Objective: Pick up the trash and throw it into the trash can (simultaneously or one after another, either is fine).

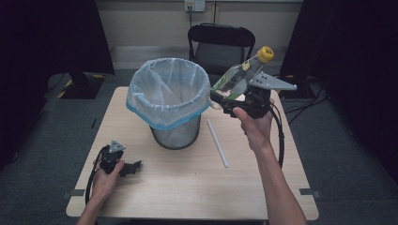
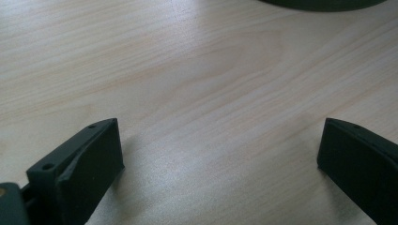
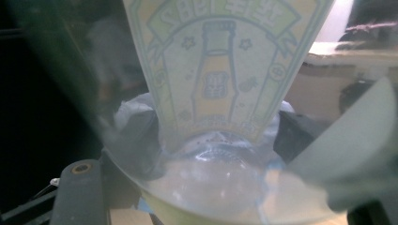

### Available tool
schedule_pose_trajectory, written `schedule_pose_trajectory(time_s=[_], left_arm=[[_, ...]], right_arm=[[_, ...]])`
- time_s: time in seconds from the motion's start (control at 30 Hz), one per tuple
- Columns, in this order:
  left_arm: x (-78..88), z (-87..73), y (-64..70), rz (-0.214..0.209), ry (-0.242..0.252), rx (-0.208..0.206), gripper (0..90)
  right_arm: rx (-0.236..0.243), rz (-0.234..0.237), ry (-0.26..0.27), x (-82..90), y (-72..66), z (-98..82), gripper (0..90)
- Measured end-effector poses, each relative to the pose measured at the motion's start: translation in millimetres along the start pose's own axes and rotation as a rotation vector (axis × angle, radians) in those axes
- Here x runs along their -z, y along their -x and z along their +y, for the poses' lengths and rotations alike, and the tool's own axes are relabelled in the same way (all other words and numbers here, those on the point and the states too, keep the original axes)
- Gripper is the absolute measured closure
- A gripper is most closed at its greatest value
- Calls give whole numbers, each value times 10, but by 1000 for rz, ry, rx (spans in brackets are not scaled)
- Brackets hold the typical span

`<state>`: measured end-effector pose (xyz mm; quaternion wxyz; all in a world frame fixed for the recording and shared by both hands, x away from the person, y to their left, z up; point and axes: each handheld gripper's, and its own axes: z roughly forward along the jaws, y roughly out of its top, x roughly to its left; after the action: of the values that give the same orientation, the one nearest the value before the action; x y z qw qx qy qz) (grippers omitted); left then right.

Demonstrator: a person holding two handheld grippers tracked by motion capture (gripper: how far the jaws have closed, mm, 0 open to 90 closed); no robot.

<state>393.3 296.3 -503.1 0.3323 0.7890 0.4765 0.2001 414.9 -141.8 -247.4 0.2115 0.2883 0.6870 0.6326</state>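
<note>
A clear plastic bottle (image 1: 239,75) with a yellow cap (image 1: 265,54) and a green-yellow label is held in the air by my right gripper (image 1: 225,101), which is shut on its lower body. The bottle tilts up to the right, just beside the right rim of a mesh waste bin (image 1: 176,136) lined with a translucent bag (image 1: 166,84). Up close in the right gripper view, the bottle (image 3: 220,70) covers most of the frame, with one dark finger (image 3: 77,192) at lower left. My left gripper (image 1: 133,168) rests open on the table near the front left, nothing between its fingers (image 2: 89,164).
A white straw-like tube (image 1: 218,143) lies on the wooden table (image 1: 187,187) right of the bin. A black folding chair (image 1: 220,42) stands behind the table. The bin's dark base (image 2: 324,3) shows at the top of the left gripper view.
</note>
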Motion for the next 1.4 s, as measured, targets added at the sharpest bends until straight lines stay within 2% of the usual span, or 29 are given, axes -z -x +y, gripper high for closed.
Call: schedule_pose_trajectory(time_s=[0.33, 0.5, 0.57, 0.9, 1.17, 1.4], left_arm=[[2, 0, -2, 1, -2, -5, 1], [2, 0, -2, 0, -1, -5, 0], [2, 0, -2, 0, -2, -4, 1], [2, 0, -2, 1, -2, -4, 1], [1, 0, -2, 1, -1, -4, 0], [2, 0, -2, 0, -3, -5, 0]], right_arm=[[9, 38, 3, -231, -29, 164, 278], [17, 75, -1, -391, -71, 267, 278], [28, 73, -13, -472, -89, 309, 278], [29, 112, -35, -778, -157, 372, 278], [20, 109, -67, -1039, -144, 397, 278], [2, 96, -99, -1255, -64, 378, 277]])
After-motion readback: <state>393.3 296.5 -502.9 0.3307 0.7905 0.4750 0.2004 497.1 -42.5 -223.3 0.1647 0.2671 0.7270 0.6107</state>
